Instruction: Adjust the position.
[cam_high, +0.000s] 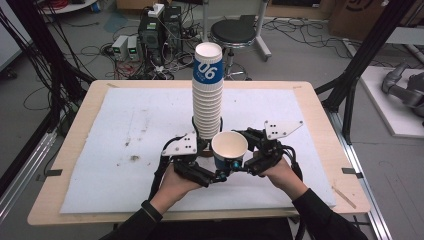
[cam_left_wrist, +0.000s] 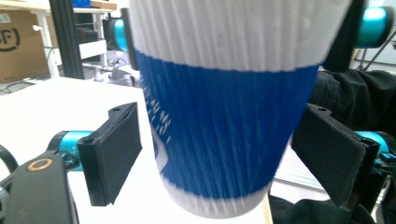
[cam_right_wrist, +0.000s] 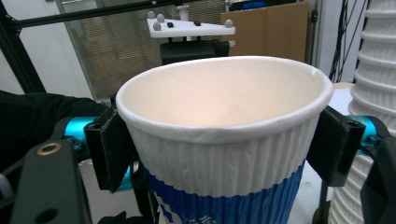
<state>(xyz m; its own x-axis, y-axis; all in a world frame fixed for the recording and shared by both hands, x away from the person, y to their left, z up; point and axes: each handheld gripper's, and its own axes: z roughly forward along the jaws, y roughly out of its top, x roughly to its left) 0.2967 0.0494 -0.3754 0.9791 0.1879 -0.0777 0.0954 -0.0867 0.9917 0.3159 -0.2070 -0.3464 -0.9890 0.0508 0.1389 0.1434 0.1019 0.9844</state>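
cup: single ribbed paper cup (cam_high: 229, 148), white top, blue band below, upright with mouth up, at 6 o'clock of the tall stack, just beside its foot, between my two hands.
stack: tall column of nested cups (cam_high: 207, 97), blue "06" cup on top, standing mid-counter, looks steady.
right tool (cam_right_wrist: 224, 140): clamped on the cup; in the right gripper view both pads sit against the white wall just under the rim, at 3 and 9 o'clock.
left tool (cam_left_wrist: 219, 158): jaws apart; in the left gripper view the cup's blue band hangs between them with a clear gap on each side, no contact that I see.
handling: I judge it very light, thin-walled, easy to crush or oval out. Ribbing gives the pads some bite, so slip is unlikely. Rolled rim is the stiffest part.
where to hold: right under the rim, or low near the base ring. Mid-wall would dent, so squeeze gently.
risk: knocking the stack with an elbow or tool; it is close at 12 o'clock.
surface: wooden counter (cam_high: 60, 165) covered by a white mat (cam_high: 130, 130), a few brown smudges toward 9 o'clock.
room: lab floor with tangled cables, a black stool (cam_high: 233, 31) and electronics boxes at 12 o'clock, black frame posts at both sides.
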